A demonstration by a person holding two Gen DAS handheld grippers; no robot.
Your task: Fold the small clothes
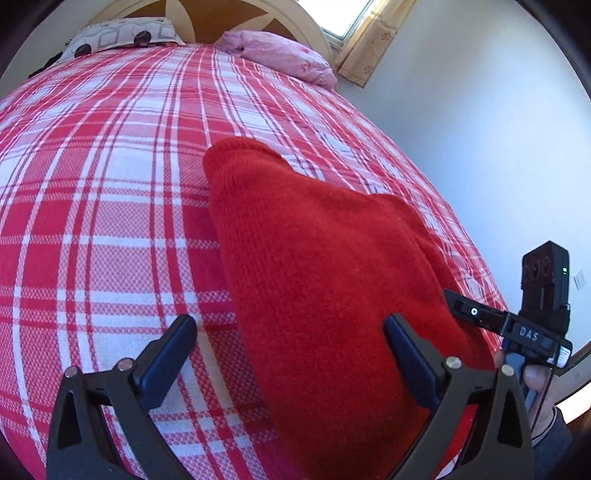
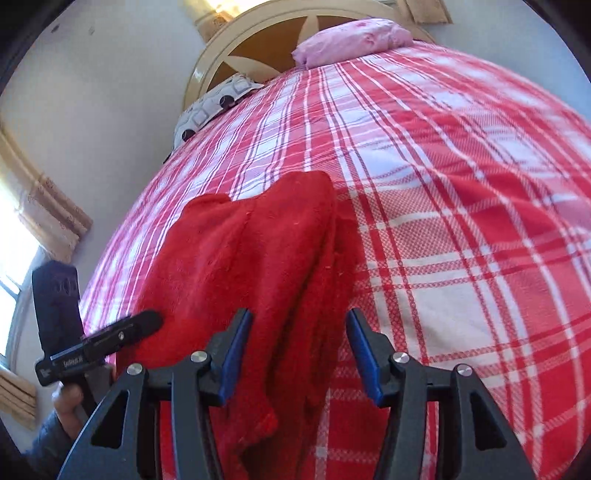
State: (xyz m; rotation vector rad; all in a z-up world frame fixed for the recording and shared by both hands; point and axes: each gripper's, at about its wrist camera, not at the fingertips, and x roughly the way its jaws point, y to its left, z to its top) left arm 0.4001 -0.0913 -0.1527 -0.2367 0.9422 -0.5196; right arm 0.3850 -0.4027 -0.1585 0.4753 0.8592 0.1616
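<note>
A small red knitted garment point(image 1: 314, 258) lies folded lengthwise on the red-and-white plaid bedspread point(image 1: 110, 184). My left gripper point(image 1: 291, 339) is open and empty; its right finger is over the garment's near part, its left finger over the bedspread. In the right wrist view the garment point(image 2: 251, 258) lies with a fold ridge along its right side. My right gripper point(image 2: 299, 350) is open and empty, just above the garment's near right edge. Each gripper shows at the edge of the other's view: the right one point(image 1: 480, 315), the left one point(image 2: 122, 332).
A pink pillow point(image 1: 280, 55) and a patterned pillow point(image 1: 122, 37) lie at the headboard point(image 1: 236, 14). The white wall point(image 1: 480, 129) runs along the bed's side, with a curtained window point(image 1: 362, 33). The bedspread point(image 2: 461, 221) stretches around the garment.
</note>
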